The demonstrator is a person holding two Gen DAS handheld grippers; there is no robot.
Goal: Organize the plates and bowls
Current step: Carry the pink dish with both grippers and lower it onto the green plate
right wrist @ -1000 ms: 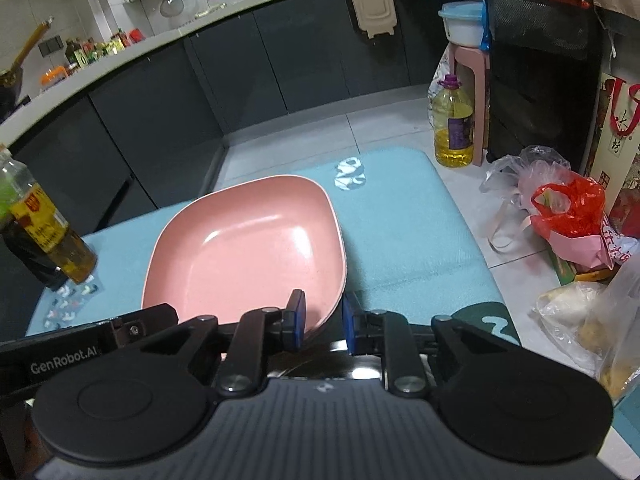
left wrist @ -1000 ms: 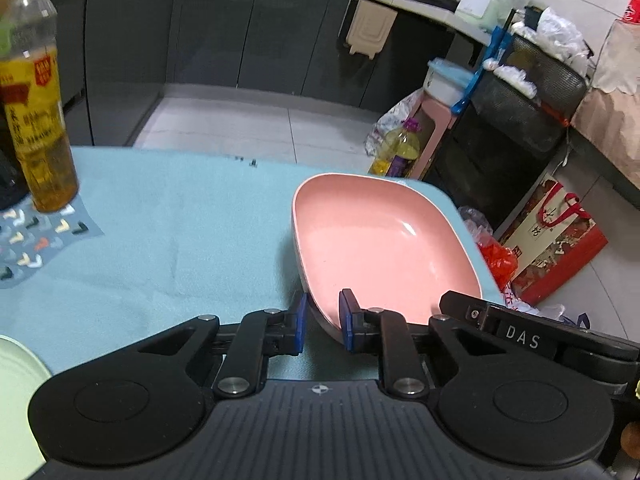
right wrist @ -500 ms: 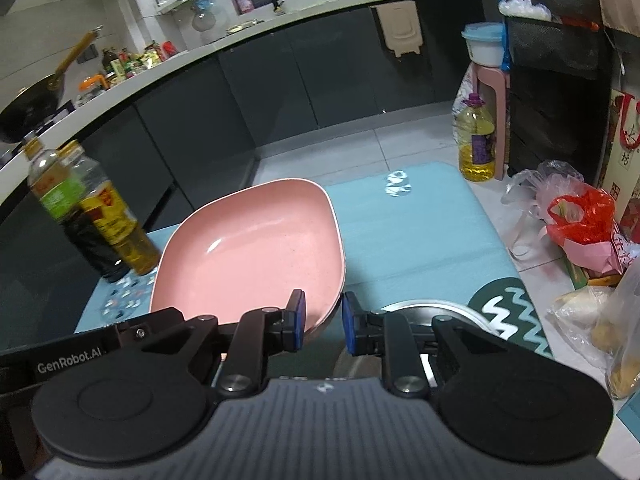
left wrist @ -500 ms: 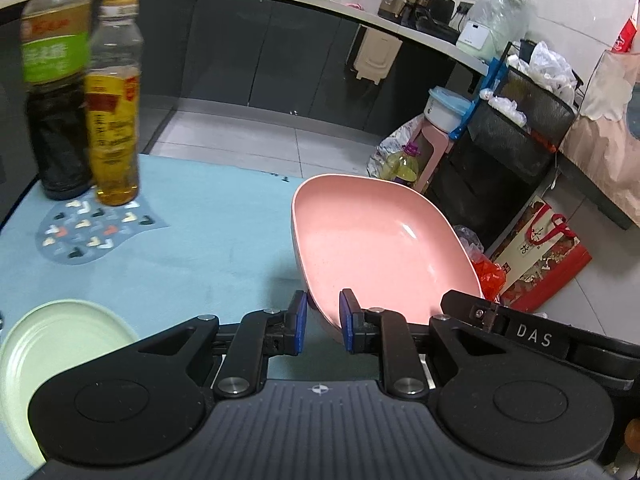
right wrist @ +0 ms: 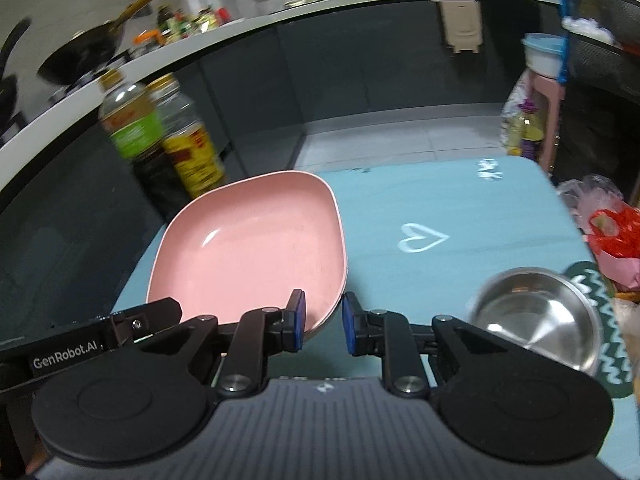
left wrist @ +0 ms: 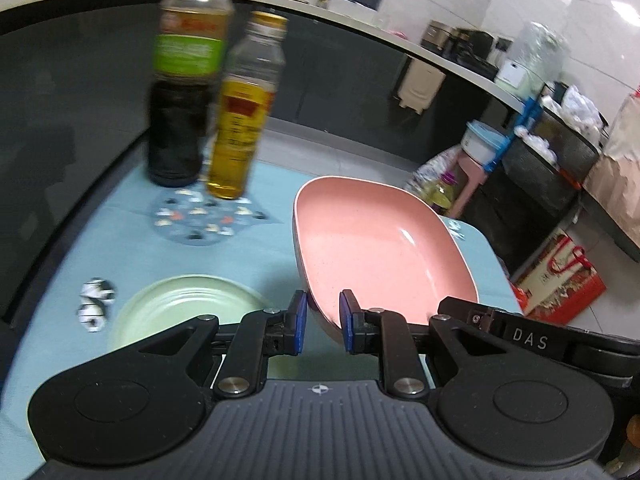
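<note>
Left wrist view: the left gripper [left wrist: 322, 320] is clamped on the near rim of a pink square plate [left wrist: 376, 248], held above the blue tablecloth [left wrist: 120, 248]. A pale green plate [left wrist: 176, 300] lies just below-left.

Right wrist view: the right gripper [right wrist: 323, 322] pinches the same plate's opposite rim; a steel bowl [right wrist: 536, 312] sits to the right.

This looks like mid-carry; next, lowering it squarely onto the green plate.

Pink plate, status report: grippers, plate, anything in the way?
Left gripper and right gripper both shut on pink plate, plate held off the table. Green plate below left. Steel bowl to the right. Bottles behind.
</note>
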